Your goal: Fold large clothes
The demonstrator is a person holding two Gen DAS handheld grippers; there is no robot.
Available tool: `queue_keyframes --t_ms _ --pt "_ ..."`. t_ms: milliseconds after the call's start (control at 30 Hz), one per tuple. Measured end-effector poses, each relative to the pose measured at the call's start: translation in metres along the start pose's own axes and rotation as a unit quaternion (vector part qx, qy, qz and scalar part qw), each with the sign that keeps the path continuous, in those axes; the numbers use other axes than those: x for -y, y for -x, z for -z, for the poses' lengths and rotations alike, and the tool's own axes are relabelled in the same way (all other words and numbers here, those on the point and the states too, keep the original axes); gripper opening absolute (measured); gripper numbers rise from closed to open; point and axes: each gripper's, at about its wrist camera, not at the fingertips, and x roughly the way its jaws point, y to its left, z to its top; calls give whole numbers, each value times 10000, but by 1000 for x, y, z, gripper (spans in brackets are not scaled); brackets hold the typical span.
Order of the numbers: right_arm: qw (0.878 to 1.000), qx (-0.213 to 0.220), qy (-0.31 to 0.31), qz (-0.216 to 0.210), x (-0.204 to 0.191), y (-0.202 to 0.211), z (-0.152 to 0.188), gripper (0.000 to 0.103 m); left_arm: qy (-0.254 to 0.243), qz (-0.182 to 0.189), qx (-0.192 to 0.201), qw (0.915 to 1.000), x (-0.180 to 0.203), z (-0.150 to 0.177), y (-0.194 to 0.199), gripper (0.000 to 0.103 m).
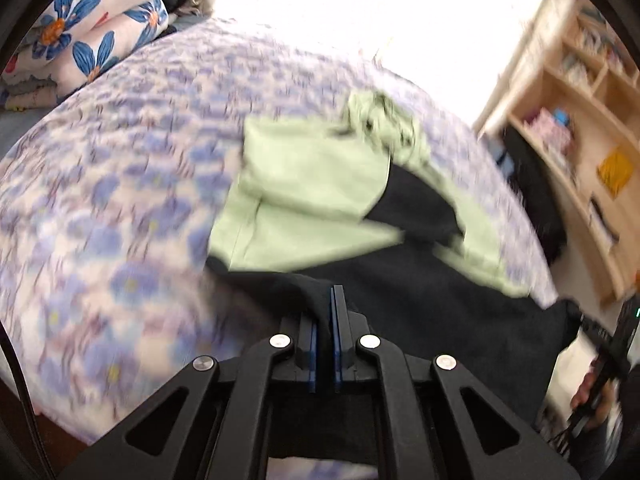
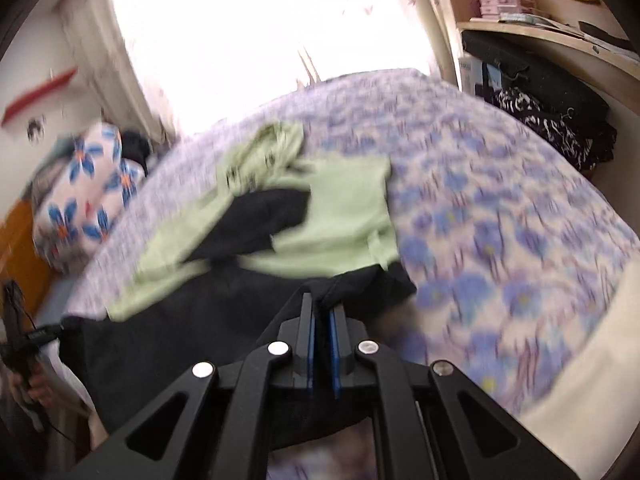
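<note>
A large garment of black and pale green cloth (image 1: 312, 184) lies spread on the bed's blue-flowered quilt (image 1: 120, 184) — its near black hem raised off the cover. The left tool (image 1: 334, 296) is pinched tight on that hem at one corner; the right tool (image 2: 322, 306) is pinched on the other corner. Both views are blurred.
</note>
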Motion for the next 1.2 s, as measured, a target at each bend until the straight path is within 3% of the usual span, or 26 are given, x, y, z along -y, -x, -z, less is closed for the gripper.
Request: queue_keyframes --t_ms 233,467,533,567,600,667,767,867,1033,1100,1200 --pt "9982 333 -488 -60 3 -48 -78 5 346 -250 387 9983 8 -91 -42 3" --pt "9972 251 -647 285 11 -136 -136 8 798 -673 368 9939 -21 -167 -108 10" --pt "9973 175 -590 402 13 -162 -148 13 923 -794 168 9924 -31 -185 -136 28" --pt "9975 31 -590 386 14 -176 -153 20 1088 -856 32 9904 -39 -194 -152 56" --pt "9975 -80 -600 370 15 -189 -155 32 1225 -906 8 9883 -46 -198 -163 76" --pt "9983 -115 -467 328 16 -207 -156 45 1476 -991 83 9840 -59 -203 -179 79" --pt "9993 -263 -133 242 13 -224 -153 46 1548 -910 -141 9836 -71 -207 -205 79" --pt "9977 -504 261 381 12 -241 -147 46 1137 -1085 -299 9871 -65 -204 -223 78" --pt "9910 -795 750 777 23 -266 -139 46 -92 -1151 -585 9916 -41 -195 -239 78" --pt "9878 -925 814 957 30 -276 -138 46 -604 -1092 -737 9894 -33 -189 -238 78" --pt "9873 -996 711 1014 41 -283 -136 46 -1414 -1050 -952 9797 -27 -172 -232 79"
